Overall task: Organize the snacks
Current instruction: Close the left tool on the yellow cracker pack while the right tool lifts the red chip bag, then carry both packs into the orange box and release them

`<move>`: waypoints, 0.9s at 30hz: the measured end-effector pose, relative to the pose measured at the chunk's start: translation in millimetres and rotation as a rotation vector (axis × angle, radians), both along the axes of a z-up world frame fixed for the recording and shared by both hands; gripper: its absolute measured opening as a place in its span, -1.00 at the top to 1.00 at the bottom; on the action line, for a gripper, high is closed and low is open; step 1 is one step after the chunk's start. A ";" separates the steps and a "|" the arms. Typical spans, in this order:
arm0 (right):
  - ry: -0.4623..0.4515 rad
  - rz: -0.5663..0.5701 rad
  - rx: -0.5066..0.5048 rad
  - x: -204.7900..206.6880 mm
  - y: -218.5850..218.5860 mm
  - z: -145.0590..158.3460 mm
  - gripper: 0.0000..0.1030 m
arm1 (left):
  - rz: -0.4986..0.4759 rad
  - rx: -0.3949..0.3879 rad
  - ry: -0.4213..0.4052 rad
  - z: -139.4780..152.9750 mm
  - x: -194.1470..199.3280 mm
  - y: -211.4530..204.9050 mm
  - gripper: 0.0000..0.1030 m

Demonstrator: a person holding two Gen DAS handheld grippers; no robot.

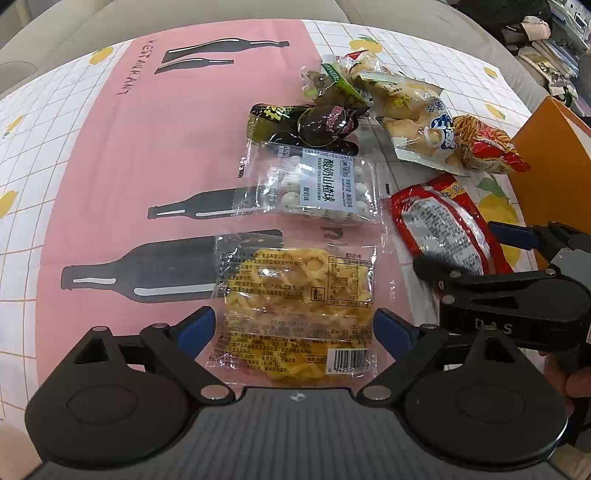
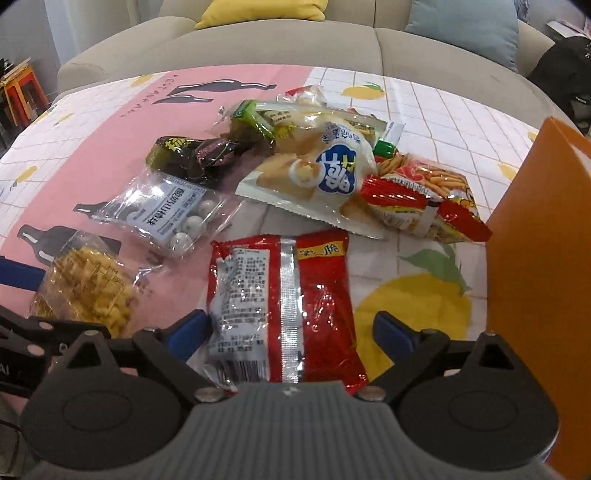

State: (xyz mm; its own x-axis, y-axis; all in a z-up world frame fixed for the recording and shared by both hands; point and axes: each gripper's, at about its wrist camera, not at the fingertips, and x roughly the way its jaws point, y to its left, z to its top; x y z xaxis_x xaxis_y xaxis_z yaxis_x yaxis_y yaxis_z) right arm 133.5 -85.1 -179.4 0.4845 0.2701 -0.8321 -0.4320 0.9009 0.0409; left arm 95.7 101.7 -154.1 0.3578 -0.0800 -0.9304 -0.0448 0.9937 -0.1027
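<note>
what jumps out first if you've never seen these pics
A jumble of snack packets lies heaped mid-table on a pink bottle-print cloth. Nearest, each pair of open tongs straddles one packet: the left tongs a clear bag of yellow noodle snack, the right tongs a red foil packet. A tall orange box stands at the right edge.

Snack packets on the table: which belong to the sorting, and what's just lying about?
For the job:
yellow noodle packet
yogurt ball packet
red packet
bread bag
orange box

Lying about:
tablecloth
sofa
cushions
</note>
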 end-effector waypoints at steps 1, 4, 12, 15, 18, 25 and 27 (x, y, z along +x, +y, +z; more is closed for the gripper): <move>-0.009 0.001 -0.003 -0.9 0.3 1.3 -0.52 | -0.001 -0.001 0.000 0.5 -0.3 0.1 -0.99; -0.003 -0.006 0.005 -1.4 -1.5 3.7 -0.38 | -0.002 -0.003 0.000 2.3 -1.5 0.1 -0.86; 0.042 -0.042 0.017 -9.2 -10.8 18.3 -0.32 | 0.001 -0.024 -0.016 12.9 -6.8 -1.7 -0.55; 0.049 -0.060 0.047 -14.9 -17.4 31.7 -0.32 | 0.014 -0.051 -0.023 18.5 -11.0 -2.5 -0.52; 0.042 -0.078 0.065 -20.4 -22.7 46.2 -0.32 | 0.018 -0.073 -0.043 29.4 -16.4 -4.4 -0.51; 0.001 -0.086 0.107 -36.3 -38.0 83.0 -0.32 | 0.024 -0.146 -0.101 65.0 -26.2 -8.5 -0.45; -0.015 -0.086 0.119 -39.0 -43.6 94.6 -0.32 | 0.021 -0.155 -0.121 75.0 -26.7 -11.6 -0.44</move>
